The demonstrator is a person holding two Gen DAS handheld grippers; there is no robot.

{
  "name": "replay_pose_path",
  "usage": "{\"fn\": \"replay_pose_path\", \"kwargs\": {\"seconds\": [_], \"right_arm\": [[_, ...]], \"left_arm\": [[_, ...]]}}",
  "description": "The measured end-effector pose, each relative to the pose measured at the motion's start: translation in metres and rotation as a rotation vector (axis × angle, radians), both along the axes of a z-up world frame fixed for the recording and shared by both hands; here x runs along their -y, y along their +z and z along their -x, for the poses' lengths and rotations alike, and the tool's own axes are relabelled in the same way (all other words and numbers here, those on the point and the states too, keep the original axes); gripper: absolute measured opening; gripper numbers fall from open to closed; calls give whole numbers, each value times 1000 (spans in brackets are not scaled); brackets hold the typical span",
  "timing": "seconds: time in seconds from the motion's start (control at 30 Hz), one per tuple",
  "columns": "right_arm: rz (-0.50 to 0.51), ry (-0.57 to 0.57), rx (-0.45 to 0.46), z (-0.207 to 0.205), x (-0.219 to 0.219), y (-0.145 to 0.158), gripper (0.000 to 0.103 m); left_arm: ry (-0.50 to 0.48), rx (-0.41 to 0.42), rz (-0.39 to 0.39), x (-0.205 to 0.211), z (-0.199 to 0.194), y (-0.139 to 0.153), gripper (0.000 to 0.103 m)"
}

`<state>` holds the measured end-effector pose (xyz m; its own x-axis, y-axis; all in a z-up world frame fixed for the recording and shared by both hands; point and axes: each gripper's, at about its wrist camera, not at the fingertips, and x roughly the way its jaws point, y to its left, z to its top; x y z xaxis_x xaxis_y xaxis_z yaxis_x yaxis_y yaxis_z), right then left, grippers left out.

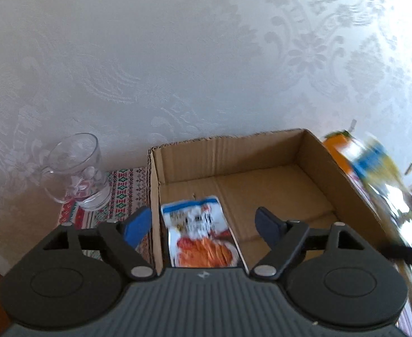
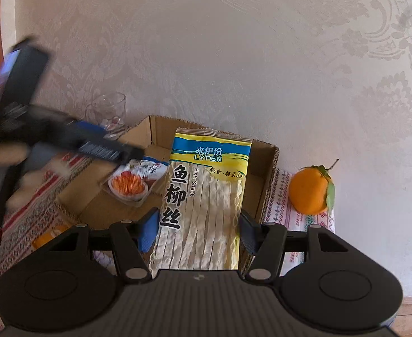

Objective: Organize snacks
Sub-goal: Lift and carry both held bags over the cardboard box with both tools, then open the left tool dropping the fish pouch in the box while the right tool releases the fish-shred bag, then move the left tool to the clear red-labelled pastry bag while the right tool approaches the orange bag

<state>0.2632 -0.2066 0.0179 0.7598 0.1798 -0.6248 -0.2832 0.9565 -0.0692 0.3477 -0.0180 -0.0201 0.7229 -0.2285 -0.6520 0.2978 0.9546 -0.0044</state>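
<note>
Here, in the left wrist view, the left gripper (image 1: 204, 226) hangs over the near-left part of an open box (image 1: 228, 151), its jaws spread wide with nothing between them. One finger sits outside the box's left wall, the other above the box floor. A white pouch (image 1: 200, 238) with an orange picture lies flat on the box floor, against the left wall and toward the near edge. A glass mug (image 1: 75, 171) stands on the patterned cloth (image 1: 124, 188) to the left of the box, close to the wall (image 1: 177, 56) behind. Past the box's right wall an orange (image 1: 339, 147) shows in part, and a blurred blue and yellow pack (image 1: 380, 174) crosses in front of it at the right edge of the view.

In the right wrist view, the right gripper (image 2: 198, 229) pinches a yellow fish snack pack (image 2: 206, 196), a finger pressed to each long side. The pack stands upright above the near edge of the box (image 2: 270, 168). The pouch (image 2: 134, 181) lies inside the box near its left wall. The left gripper (image 2: 93, 143) is blurred at the left, reaching over the box's left side. The mug (image 2: 107, 112) stands beyond it at the far edge of the cloth (image 2: 23, 224). The orange (image 2: 311, 191), with stem and leaves, sits on the cloth just right of the box, apart from it. A small orange thing (image 2: 51, 237) lies on the cloth at the box's near-left corner; what it is I cannot tell.
</note>
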Motion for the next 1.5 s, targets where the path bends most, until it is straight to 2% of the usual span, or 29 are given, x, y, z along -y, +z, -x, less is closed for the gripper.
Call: {"fn": "replay_pose_path", "kwargs": {"seconds": [0.2,0.37,0.53,0.73,0.77,0.8,0.83,0.87,0.9,1.13,1.37,1.4,1.43,1.5], "right_arm": [[-26,-34,-53,-46,-6,-1,64],[-19,-81,-118,-91,-13,-12,64],[-10,-117,-190,-122,-16,-30,64],[23,-160,-209,-143,-19,-41,65],[23,-170,-209,-146,-18,-42,69],[19,-172,-203,-147,-18,-43,79],[15,-168,-193,-148,-18,-43,87],[12,-165,-184,-147,-18,-43,101],[4,-165,-169,-146,-17,-42,103],[-25,-156,-143,-128,-10,-29,103],[-66,-119,-88,-84,-5,-8,103],[-64,-111,-77,-75,-6,-6,103],[-56,-99,-62,-65,-7,-3,103],[-35,-88,-32,-45,-8,-1,103]], "left_arm": [[-25,14,-26,-2,57,4,83],[-28,-15,-17,1,83,-1,83],[-15,-8,-3,1,90,-4,84],[14,-9,16,-1,82,-4,84],[14,-8,18,-1,83,-3,84],[15,-6,18,-2,83,-2,84],[16,-5,17,-2,83,-3,84],[19,-8,16,-2,82,-4,84],[20,-11,16,-2,82,-4,84],[29,-21,12,-6,80,-7,84],[38,-3,5,-9,89,-1,84],[38,-3,5,-10,90,-1,85],[39,-3,2,-11,93,-1,91],[42,5,-4,-12,98,-1,92]]}}
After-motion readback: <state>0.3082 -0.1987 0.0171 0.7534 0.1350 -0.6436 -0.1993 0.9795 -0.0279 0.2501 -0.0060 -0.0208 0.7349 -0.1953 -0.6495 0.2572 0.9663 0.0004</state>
